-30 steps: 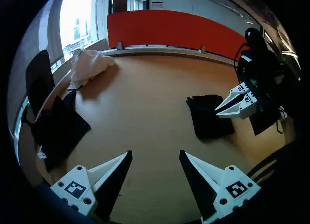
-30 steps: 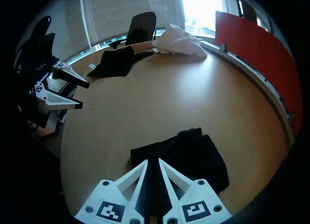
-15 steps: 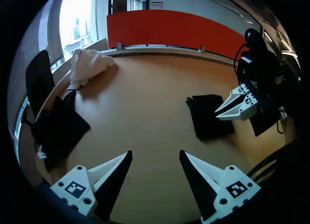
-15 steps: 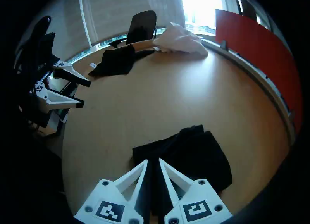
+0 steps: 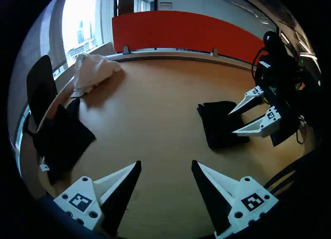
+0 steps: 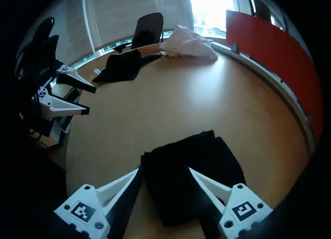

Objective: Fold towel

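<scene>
The black towel (image 6: 194, 173) lies on the table (image 5: 157, 98) as a compact, layered rectangle, edges fairly square. The right gripper (image 6: 165, 169) sits right at its near edge, fingers spread wide and gripping nothing. The left gripper (image 5: 165, 162) hovers over bare wood, well apart from the towel, fingers open too. By the look of it the folding is done or very nearly so. What could be left is a last half-fold or a tidy-up of that slightly ragged far corner. Across the table, a white cloth (image 5: 91, 71) and a dark cloth (image 5: 62, 139) lie crumpled and unfolded.
</scene>
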Available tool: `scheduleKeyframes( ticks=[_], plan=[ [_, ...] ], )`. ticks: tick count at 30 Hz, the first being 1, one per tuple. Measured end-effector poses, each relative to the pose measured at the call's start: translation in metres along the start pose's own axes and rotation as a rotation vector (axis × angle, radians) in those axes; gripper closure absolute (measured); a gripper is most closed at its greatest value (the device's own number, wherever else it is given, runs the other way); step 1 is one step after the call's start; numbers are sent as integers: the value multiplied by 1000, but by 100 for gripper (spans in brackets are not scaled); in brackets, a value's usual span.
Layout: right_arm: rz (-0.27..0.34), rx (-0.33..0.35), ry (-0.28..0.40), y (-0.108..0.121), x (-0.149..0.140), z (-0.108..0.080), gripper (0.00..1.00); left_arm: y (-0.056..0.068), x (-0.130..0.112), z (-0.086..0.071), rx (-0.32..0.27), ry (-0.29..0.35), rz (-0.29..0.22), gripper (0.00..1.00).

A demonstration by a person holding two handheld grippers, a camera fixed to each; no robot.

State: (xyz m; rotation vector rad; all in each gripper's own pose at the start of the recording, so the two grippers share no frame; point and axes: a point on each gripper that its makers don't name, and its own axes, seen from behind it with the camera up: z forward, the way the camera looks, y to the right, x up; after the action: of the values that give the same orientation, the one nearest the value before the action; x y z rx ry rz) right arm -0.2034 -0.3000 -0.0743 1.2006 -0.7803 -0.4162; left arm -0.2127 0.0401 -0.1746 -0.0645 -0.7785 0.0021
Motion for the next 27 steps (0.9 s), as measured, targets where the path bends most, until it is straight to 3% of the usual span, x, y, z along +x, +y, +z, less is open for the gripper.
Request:
scheduleKeyframes(
  ticks=[3,27],
  plan=[
    [18,-24,6,2,-3,-3,17,1,1,0,-2,2,1,10],
    [125,-132,-15,11,-50,-35,18,6,5,2,-14,10,16,10]
  ],
)
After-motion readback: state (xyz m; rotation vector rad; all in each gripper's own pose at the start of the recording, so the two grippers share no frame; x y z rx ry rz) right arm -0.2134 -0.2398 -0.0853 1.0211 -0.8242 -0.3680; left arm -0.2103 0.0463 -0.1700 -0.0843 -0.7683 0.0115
